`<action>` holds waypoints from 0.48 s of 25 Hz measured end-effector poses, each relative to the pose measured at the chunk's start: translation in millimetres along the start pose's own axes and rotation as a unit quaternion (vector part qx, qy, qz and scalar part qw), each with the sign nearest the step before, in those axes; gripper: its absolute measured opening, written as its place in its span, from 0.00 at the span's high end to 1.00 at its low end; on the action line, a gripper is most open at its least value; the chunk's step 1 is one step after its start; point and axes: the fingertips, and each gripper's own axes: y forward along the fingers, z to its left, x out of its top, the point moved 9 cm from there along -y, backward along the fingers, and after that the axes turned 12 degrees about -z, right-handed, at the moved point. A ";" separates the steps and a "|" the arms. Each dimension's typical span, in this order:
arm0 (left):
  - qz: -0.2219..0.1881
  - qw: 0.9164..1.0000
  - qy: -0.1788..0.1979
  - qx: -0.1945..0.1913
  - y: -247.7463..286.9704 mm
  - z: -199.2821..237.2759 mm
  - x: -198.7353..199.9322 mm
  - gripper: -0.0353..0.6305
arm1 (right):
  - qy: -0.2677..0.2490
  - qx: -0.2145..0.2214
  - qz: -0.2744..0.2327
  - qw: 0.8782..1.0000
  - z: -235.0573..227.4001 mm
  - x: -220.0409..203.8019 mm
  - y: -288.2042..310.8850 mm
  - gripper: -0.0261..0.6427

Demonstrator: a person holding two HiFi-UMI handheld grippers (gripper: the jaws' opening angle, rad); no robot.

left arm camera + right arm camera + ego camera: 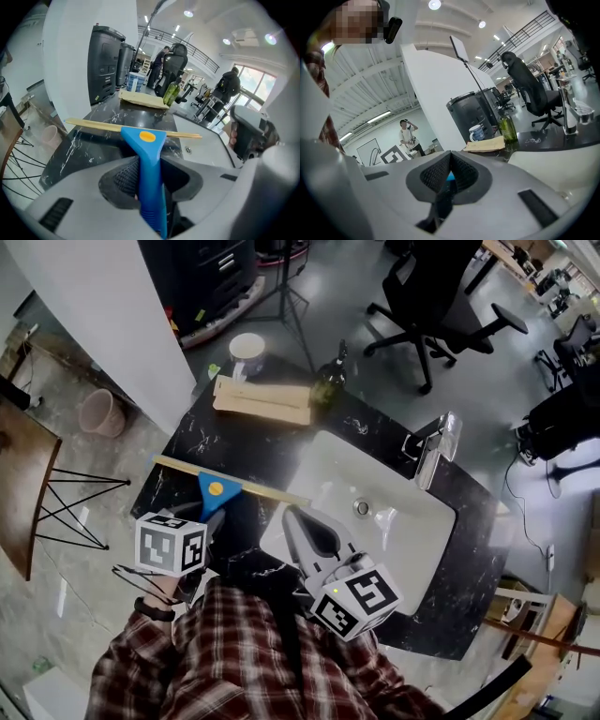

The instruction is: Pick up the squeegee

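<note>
Squeegee (pixel 143 140) is in the left gripper (pixel 149 176): both ribbed pads are clamped on the blue handle, below the orange dot. The long pale blade sits crosswise ahead of the jaws, low over the front of the black counter (pixel 272 442), with its right end over the sink (pixel 412 531) rim. Can't tell if the blade touches the stone or is just off it. Right gripper (pixel 449 178) is clenched on nothing, pads meeting, and hangs just beside the left one over the sink's near edge.

Step in hand, my read: the grasp is made and the lift comes next.
- Raise it straight up with the blade level, so neither end drags on the counter or catches the sink rim.
- Hold firm. The blade is wide and the handle narrow, so it may swivel between the pads if the wrist rolls.
- Move the right gripper clear of the blade's right end.

Containers, near to far:
- Sink basin: white and bare, only the drain (pixel 362 508) showing, with the faucet (pixel 434 451) at the far rim.
- Green bottle (pixel 330 381) at the back of the counter, beside pale flat boards (pixel 262 399). Fill level unreadable.
- Mug (pixel 247 351) behind the boards, inside looks white, contents unclear.
- Pink bucket (pixel 101 412) on the floor, well apart to the left. Looks empty, but too dim to be sure.
</note>
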 end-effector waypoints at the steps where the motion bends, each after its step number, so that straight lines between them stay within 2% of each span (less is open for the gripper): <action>1: -0.013 1.000 0.003 -0.005 -2.7 0.1 4.3 0.74 | -0.003 -0.003 0.001 1.000 2.2 -0.5 -1.4 0.94; 4: -0.057 0.998 0.016 -0.018 -12.2 -2.6 20.9 0.74 | -0.013 -0.013 0.002 1.000 8.9 -0.6 -5.9 0.94; 7: -0.114 0.992 0.018 -0.046 -22.7 -8.5 43.1 0.74 | -0.027 -0.026 -0.005 0.999 14.8 3.4 -10.6 0.94; 12: -0.216 0.971 0.020 -0.102 -47.8 -20.8 76.7 0.74 | -0.055 -0.053 -0.019 0.997 22.9 14.1 -16.2 0.94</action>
